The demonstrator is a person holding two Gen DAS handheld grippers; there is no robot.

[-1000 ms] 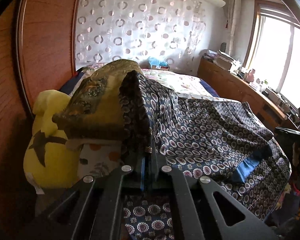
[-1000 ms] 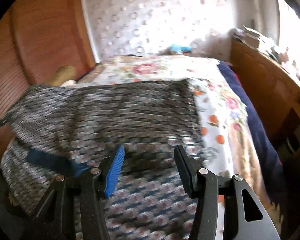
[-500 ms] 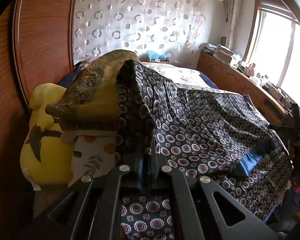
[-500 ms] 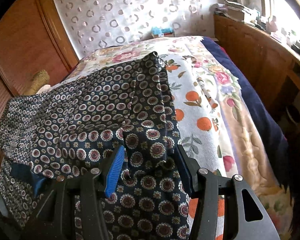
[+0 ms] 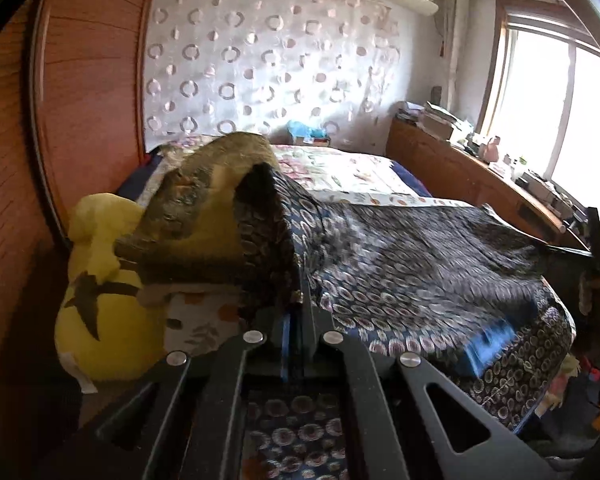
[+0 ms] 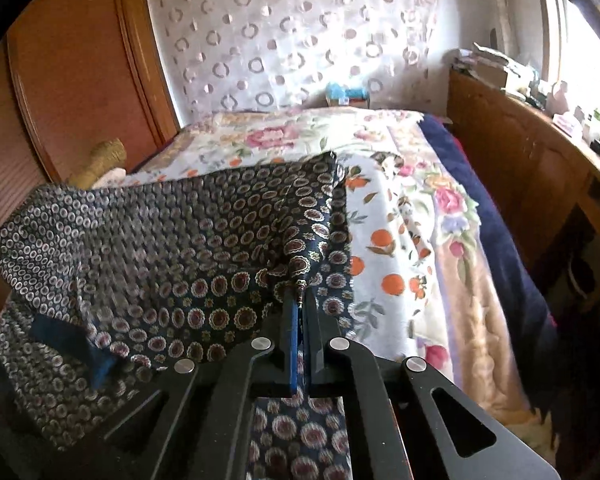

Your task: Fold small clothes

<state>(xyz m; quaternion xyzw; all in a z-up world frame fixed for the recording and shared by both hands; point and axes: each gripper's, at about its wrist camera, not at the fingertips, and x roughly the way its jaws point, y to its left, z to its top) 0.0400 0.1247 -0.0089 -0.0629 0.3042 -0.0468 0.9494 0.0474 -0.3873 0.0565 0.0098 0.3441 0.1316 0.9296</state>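
Observation:
A dark navy garment (image 5: 412, 264) printed with small circles lies stretched across the bed, a blue band (image 5: 488, 344) showing on its near side. My left gripper (image 5: 300, 300) is shut on one raised corner of it, beside the pillows. In the right wrist view the same garment (image 6: 172, 248) spreads to the left, and my right gripper (image 6: 300, 300) is shut on its other near corner, a fold of cloth pinched between the pads. The right gripper (image 5: 588, 248) also shows at the far right of the left wrist view. Cloth hangs below both grippers.
A yellow plush toy (image 5: 96, 292) and an olive-gold pillow (image 5: 204, 200) lie left of the garment by the wooden headboard (image 5: 88, 92). The floral bedspread (image 6: 404, 216) covers the bed. A wooden counter (image 6: 532, 168) with clutter runs along the right under the window.
The right gripper's jaws went from wide apart over the cloth to shut on the garment's corner. The left gripper kept its grip, its corner shifting slightly.

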